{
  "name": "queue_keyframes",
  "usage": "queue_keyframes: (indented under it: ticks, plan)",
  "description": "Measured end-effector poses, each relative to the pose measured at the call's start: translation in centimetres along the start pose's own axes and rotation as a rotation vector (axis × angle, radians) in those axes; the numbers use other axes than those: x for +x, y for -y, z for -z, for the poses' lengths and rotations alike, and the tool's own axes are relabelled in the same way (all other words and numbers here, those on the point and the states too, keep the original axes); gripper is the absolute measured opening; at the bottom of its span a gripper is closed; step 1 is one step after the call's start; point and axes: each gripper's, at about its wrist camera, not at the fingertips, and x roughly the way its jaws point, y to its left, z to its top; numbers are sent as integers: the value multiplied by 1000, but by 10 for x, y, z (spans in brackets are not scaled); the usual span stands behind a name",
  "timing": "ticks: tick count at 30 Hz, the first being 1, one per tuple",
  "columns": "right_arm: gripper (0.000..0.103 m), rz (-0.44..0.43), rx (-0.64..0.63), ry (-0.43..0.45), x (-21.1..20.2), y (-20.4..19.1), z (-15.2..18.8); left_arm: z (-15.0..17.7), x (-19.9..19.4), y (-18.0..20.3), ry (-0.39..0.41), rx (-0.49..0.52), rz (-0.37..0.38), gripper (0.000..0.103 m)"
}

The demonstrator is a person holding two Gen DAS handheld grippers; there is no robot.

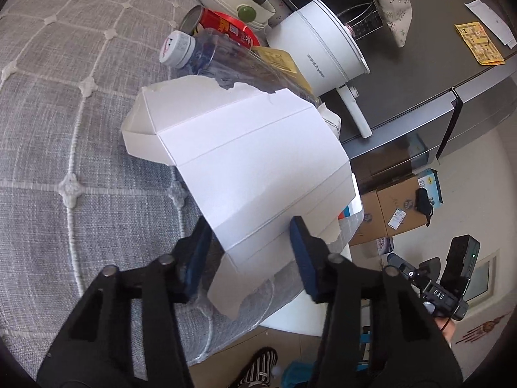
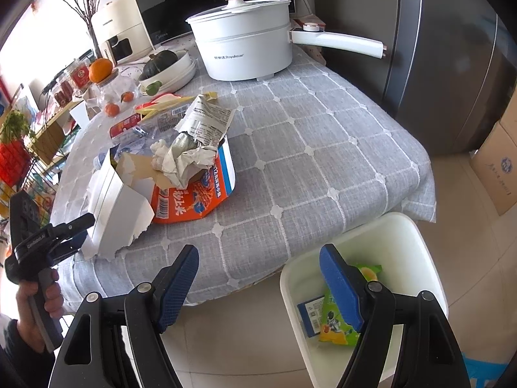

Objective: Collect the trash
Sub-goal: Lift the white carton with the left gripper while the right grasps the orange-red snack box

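Left wrist view: torn white box [image 1: 245, 168] at frame centre sits between the left gripper [image 1: 248, 258] pads, grip unclear; lifting to the white bin [image 2: 416, 236] is needed. Right gripper [image 2: 258, 284] is spread, empty.

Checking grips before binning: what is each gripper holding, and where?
Left gripper straddles the white box's torn near flap; contact unclear. Right gripper holds nothing.

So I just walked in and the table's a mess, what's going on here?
A person is clearing trash off the table with a gripper in each hand. The left gripper straddles the torn white cardboard box at the table edge; whether its pads grip yet is unclear. The right gripper hangs open and empty over the white bin, which already holds a green snack wrapper.
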Motion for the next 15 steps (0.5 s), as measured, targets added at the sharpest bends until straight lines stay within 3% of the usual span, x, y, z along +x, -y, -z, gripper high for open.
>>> queue_keyframes:
  ticks: [2, 5, 8, 15]
  plan:
    - [79, -3, 0, 0, 0, -1, 0, 0, -3, 3, 7, -5, 21, 26]
    - [79, -5, 0, 3, -1, -2, 0, -2, -8, 15, 25, 27, 43, 11]
    - [79, -7, 1, 6, -2, -4, 1, -1, -19, 34, 51, 98, 40, 5]
    - [79, -24, 28, 14, -4, -2, -1, -4, -47, 69, 121, 233, -48, 2]
